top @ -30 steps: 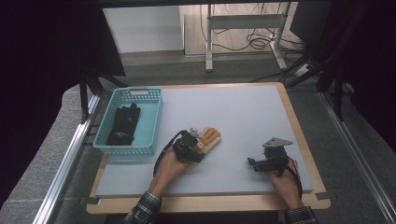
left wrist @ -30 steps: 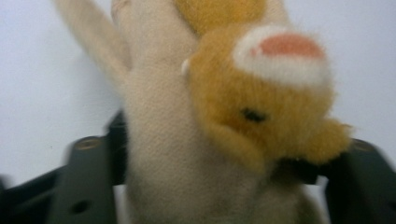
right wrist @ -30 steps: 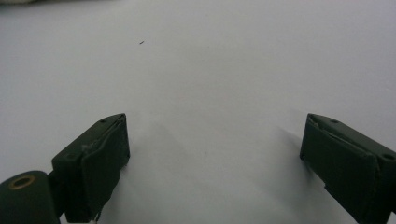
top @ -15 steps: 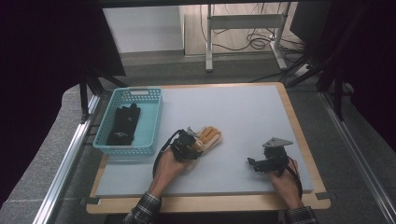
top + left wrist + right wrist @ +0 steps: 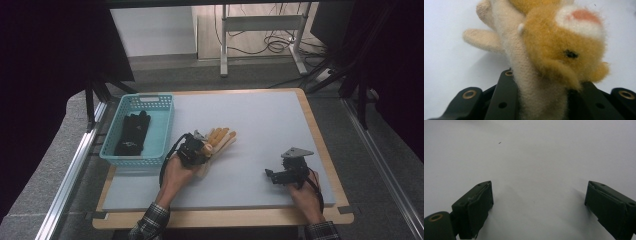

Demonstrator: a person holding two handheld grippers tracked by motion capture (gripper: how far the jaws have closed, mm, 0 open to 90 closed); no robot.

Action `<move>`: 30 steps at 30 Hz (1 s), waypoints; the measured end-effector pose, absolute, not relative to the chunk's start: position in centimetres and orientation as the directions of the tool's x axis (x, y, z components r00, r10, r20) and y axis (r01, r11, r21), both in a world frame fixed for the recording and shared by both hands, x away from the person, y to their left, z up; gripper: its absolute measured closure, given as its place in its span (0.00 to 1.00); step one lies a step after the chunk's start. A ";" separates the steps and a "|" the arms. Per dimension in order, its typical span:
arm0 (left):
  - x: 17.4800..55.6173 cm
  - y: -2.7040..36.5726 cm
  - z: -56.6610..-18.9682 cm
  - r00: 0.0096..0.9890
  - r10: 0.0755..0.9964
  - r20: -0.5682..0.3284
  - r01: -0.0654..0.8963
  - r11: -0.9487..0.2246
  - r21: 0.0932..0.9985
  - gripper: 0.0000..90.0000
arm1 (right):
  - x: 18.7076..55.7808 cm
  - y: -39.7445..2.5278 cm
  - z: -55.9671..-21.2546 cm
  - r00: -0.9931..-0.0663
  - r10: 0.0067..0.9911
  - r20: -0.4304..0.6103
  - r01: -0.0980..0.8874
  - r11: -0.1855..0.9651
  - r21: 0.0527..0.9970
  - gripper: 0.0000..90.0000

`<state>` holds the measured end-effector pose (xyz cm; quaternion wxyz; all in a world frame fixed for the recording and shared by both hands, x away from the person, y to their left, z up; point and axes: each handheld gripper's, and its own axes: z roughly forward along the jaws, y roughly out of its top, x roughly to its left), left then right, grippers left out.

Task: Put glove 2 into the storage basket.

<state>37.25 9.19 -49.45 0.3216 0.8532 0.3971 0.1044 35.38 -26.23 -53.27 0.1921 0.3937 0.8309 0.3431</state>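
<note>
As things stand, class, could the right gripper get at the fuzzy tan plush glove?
Probably yes: the right gripper has its jaws open over bare mat, nothing between it and the fuzzy tan plush glove, though the left gripper already clamps it.

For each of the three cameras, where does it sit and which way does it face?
High view: above the person's side, facing forward and down on the table; both forearms, left gripper, right gripper.
Left gripper view: along its jaws, shut on the plush glove.
Right gripper view: between open jaws onto bare table.
Shared: the plush glove, high and left.
</note>
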 end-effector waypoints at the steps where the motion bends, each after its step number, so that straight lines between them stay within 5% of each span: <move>1: 37.3 9.3 -49.2 0.663 0.745 -0.073 0.609 -0.480 0.631 0.82 | 35.4 -26.2 -53.3 -0.616 0.786 -0.049 0.523 0.454 0.721 0.09; 16: 38.3 11.3 -44.8 0.610 0.792 -0.035 0.598 -0.430 0.676 0.83 | 35.4 -26.2 -53.3 -0.616 0.786 -0.049 0.522 0.454 0.722 0.09; 30: 38.8 17.3 -41.0 0.481 0.876 -0.018 0.618 -0.325 0.716 0.83 | 35.4 -26.2 -53.3 -0.616 0.786 -0.049 0.522 0.455 0.722 0.09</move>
